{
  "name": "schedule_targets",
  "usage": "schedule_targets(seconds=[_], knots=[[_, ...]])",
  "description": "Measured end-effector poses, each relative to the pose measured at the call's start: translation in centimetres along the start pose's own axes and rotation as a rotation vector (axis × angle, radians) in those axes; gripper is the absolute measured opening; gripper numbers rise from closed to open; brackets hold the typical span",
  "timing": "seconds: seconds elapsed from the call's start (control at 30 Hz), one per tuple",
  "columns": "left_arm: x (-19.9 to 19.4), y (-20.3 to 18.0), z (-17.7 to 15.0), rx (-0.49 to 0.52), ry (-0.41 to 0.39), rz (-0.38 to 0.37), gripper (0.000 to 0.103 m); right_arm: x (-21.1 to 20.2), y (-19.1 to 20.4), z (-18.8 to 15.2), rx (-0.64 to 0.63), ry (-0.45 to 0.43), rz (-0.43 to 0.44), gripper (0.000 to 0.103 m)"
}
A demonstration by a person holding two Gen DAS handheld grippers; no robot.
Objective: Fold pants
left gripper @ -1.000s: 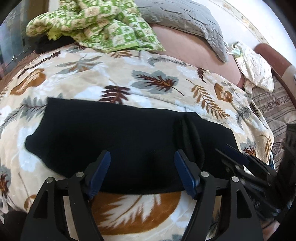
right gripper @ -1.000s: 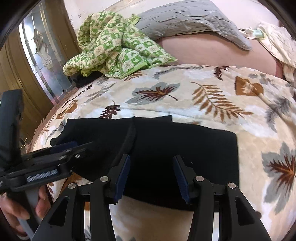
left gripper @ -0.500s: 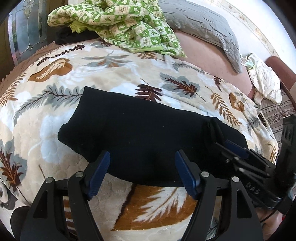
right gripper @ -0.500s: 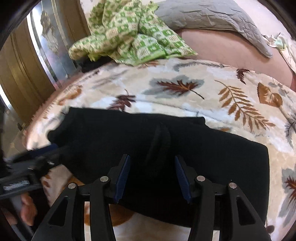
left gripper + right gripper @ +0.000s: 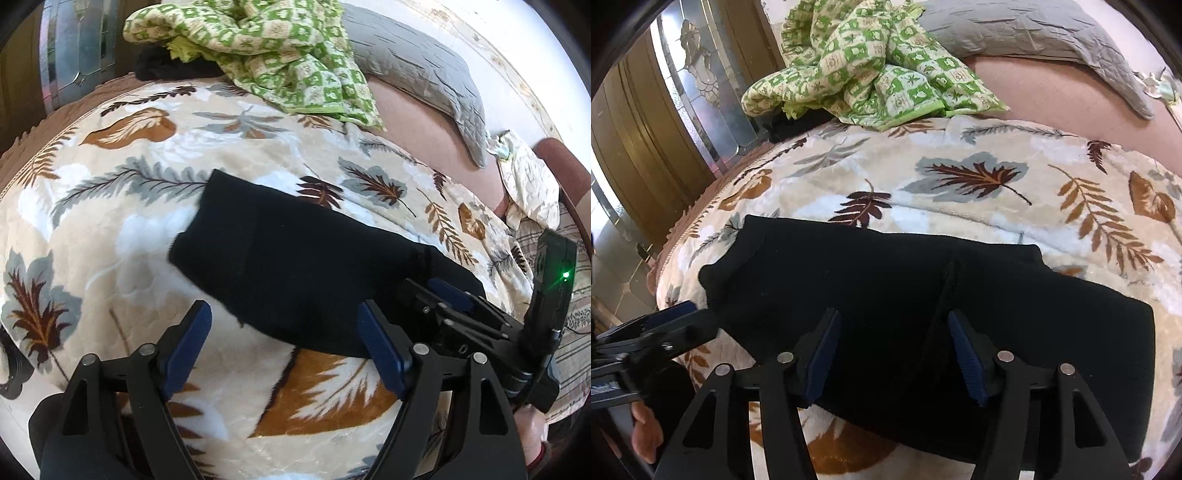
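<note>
The black pants (image 5: 295,266) lie folded into a flat strip on the leaf-print blanket (image 5: 147,229); they also fill the middle of the right wrist view (image 5: 905,295). My left gripper (image 5: 284,343) is open and empty, hovering just before the near edge of the pants towards their left end. My right gripper (image 5: 894,350) is open and empty, low over the pants beside a raised crease (image 5: 945,280). The right gripper also shows at the right of the left wrist view (image 5: 450,295), at the pants' right end.
A green checked cloth (image 5: 864,62) and a grey pillow (image 5: 1034,29) lie at the far side of the bed. A dark garment (image 5: 162,66) lies under the green cloth. A wooden and glass door (image 5: 665,110) stands at the left.
Both grippers have drawn back and shifted left along the pants. The left gripper now sits before the near edge instead of over the cloth. The pants lie unchanged.
</note>
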State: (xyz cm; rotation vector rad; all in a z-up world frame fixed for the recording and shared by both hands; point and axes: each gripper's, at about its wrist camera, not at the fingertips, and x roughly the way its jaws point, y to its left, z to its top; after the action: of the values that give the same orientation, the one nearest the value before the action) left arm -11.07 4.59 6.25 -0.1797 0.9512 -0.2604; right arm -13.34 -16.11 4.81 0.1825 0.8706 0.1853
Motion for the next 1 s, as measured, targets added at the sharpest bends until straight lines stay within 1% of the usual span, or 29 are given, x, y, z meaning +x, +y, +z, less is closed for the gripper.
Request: schedule_targets(seconds=[0.13, 0.27, 0.33, 0.43, 0.5, 0.53, 0.6, 0.8, 0.9, 0.97, 1.0], knots=[[0.2, 1.3, -0.3, -0.054, 0.008, 0.007, 0.082, -0.5, 0.9, 0.7, -0.011, -0.014, 0.045, 0.062], [0.4, 3.0, -0.7, -0.143, 0.01, -0.013, 0.082, -0.3, 2.5, 1.6, -0.061, -0.013, 0.062, 0.062], [0.5, 3.6, -0.8, -0.17, 0.009, -0.012, 0.083, 0.2, 3.3, 2.2, -0.086, -0.008, 0.075, 0.062], [1.0, 4.5, -0.8, -0.219, 0.007, -0.014, 0.083, 1.1, 4.7, 3.4, -0.128, 0.002, 0.093, 0.067], [1.5, 5.0, -0.9, -0.253, 0.013, -0.021, 0.083, 1.7, 5.6, 4.2, -0.159, -0.003, 0.099, 0.074], [1.9, 5.2, -0.9, -0.263, 0.019, -0.027, 0.083, 1.9, 5.9, 4.5, -0.169, -0.006, 0.104, 0.075], [2.4, 5.3, -1.0, -0.274, 0.032, -0.038, 0.083, 2.9, 6.7, 5.4, -0.196, -0.001, 0.121, 0.082], [2.9, 5.4, -0.8, -0.269, -0.003, -0.043, 0.088, 6.6, 9.0, 7.9, -0.267, 0.052, 0.166, 0.082], [3.2, 5.3, -0.7, -0.264, -0.019, -0.059, 0.096, 7.9, 9.9, 8.6, -0.296, 0.066, 0.196, 0.082], [3.3, 5.2, -0.6, -0.256, -0.027, -0.073, 0.103, 9.1, 10.8, 9.0, -0.332, 0.087, 0.219, 0.082], [3.4, 5.2, -0.6, -0.252, -0.029, -0.073, 0.103, 9.8, 11.3, 9.1, -0.354, 0.1, 0.235, 0.082]])
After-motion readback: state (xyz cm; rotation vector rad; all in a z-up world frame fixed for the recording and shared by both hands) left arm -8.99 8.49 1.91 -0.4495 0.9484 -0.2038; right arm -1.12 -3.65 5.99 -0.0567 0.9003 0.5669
